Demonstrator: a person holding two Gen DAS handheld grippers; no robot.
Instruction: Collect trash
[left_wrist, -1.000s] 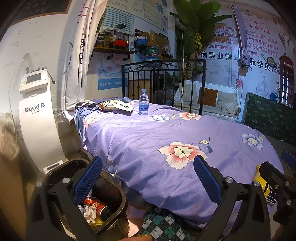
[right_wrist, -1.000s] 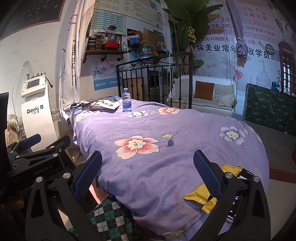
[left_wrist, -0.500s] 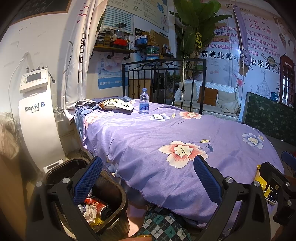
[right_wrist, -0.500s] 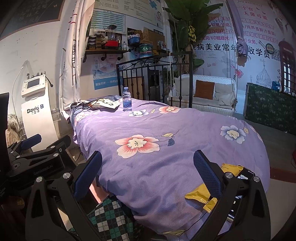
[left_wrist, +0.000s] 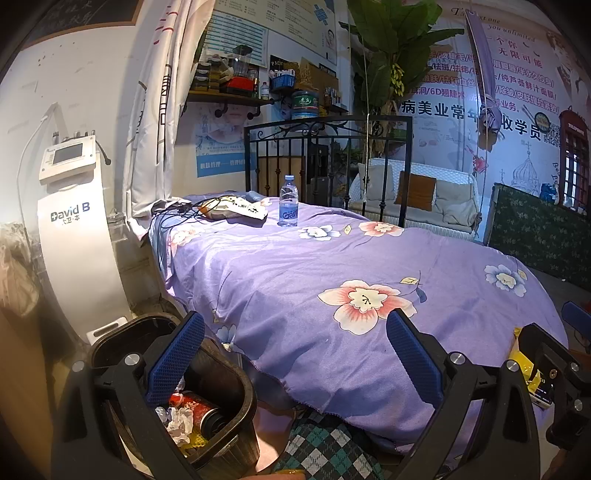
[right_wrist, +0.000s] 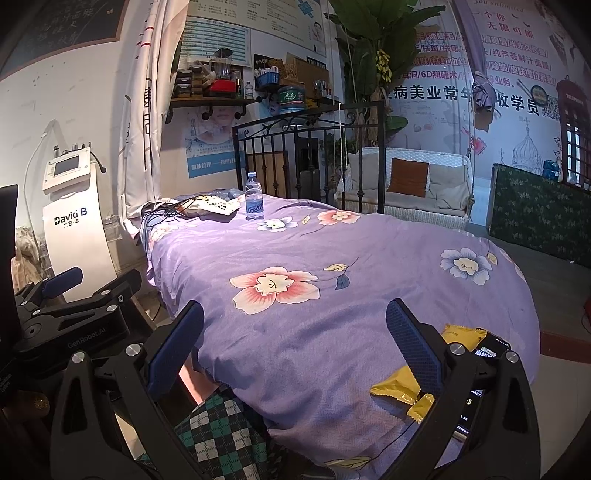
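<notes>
partly hidden yellow wrapper (right_wrist: 397, 386) lies behind gaping right tool (right_wrist: 295, 349); left tool (left_wrist: 295, 356) gapes too.

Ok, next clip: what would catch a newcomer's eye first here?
The purple floral bedspread fills both views, with a clear plastic water bottle standing upright near the black iron headboard. Yellow crinkled wrappers lie at the near right edge, and a dark bin holding trash stands lower left.

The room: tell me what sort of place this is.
Probably a beauty salon treatment room: a treatment bed under a purple floral sheet, a white "David B" skincare machine, and Chinese beauty-service posters on the wall.
</notes>
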